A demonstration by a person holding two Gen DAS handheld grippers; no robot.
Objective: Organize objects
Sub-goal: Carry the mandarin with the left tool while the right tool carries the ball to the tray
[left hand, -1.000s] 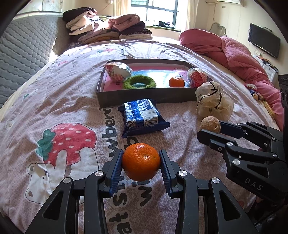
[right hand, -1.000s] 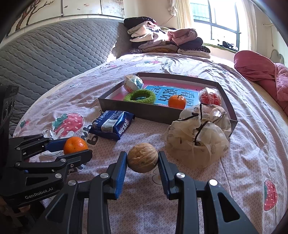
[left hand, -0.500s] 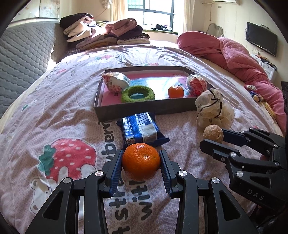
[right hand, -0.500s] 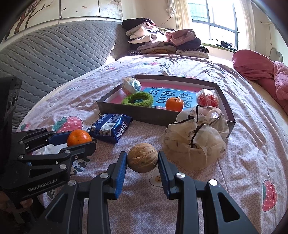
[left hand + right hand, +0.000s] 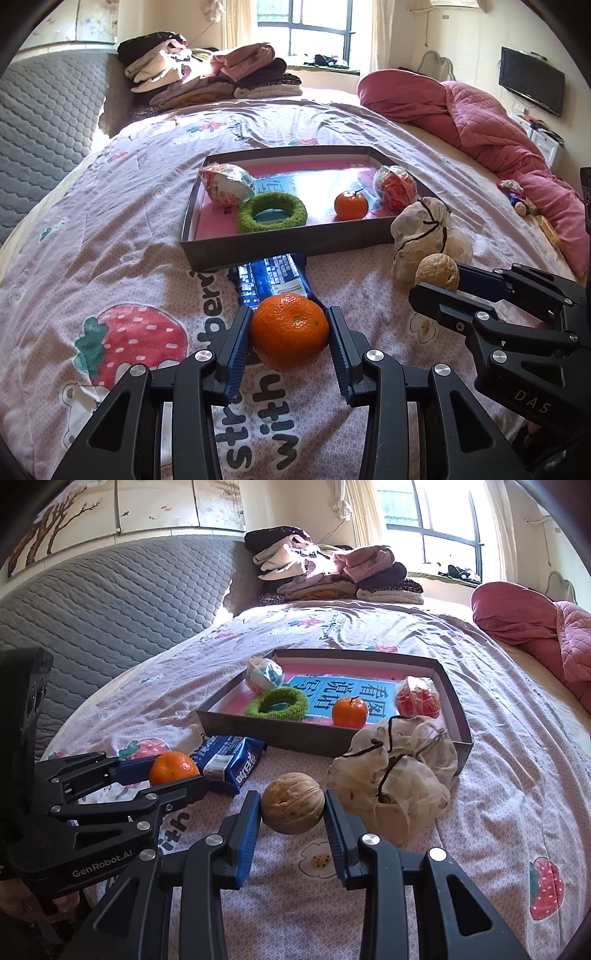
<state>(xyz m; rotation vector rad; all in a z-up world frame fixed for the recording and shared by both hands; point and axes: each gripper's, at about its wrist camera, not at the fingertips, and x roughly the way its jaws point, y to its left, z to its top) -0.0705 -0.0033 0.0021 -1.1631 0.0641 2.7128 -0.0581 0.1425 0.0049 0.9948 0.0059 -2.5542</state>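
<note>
Orange sits clamped in your left tongs, held above the bedsheet w/ a blue snack pack just beyond it. Your right tongs are closed on a walnut, next to a tied cloth bag. Tray lies straight ahead of both, long side facing you, already holding a small orange, green ring & two wrapped items. Left tongs line up nearer the tray's middle; right tongs approx at its right end, the bag partly in between. Next move is probably forward over the near wall.
</note>
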